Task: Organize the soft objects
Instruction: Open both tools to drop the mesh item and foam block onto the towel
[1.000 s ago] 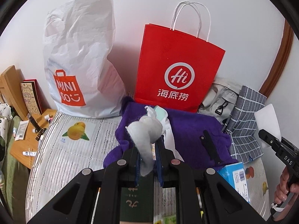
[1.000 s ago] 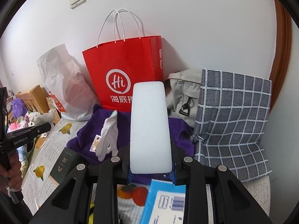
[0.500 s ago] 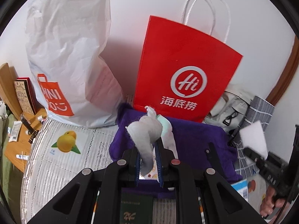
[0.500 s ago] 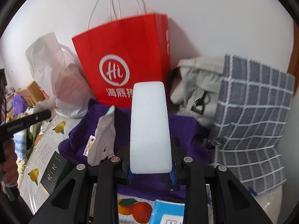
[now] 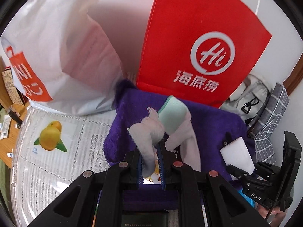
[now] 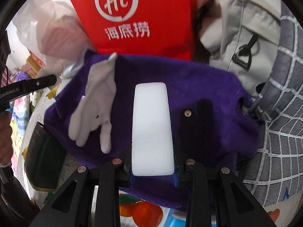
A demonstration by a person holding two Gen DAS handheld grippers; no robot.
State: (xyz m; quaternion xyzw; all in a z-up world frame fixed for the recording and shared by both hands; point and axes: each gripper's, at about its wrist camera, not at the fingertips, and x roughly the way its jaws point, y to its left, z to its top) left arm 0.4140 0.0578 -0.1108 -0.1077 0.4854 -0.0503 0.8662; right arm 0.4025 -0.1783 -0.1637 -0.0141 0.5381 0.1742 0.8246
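My left gripper [image 5: 150,157] is shut on a white fuzzy cloth [image 5: 147,134], which sticks up between its blue pads above the purple cloth [image 5: 208,124]. A white glove [image 5: 176,117] with a green cuff lies on that purple cloth just beyond. My right gripper [image 6: 152,151] is shut on a white sponge block [image 6: 152,130], held low over the purple cloth [image 6: 208,87]. The white glove [image 6: 96,106] shows left of the sponge. In the left wrist view the right gripper [image 5: 240,168] and its sponge [image 5: 237,153] sit at the right.
A red paper bag [image 5: 198,47] and a white plastic bag [image 5: 56,47] stand against the wall behind the cloth. A beige backpack [image 6: 236,28] and a grey checked bag [image 6: 280,113] crowd the right. A black strap [image 6: 198,123] lies on the cloth, with a dark box [image 6: 41,160] at the left.
Both grippers have come down and closer to the purple cloth and the bags, which now fill the views. Each still grips the same thing.
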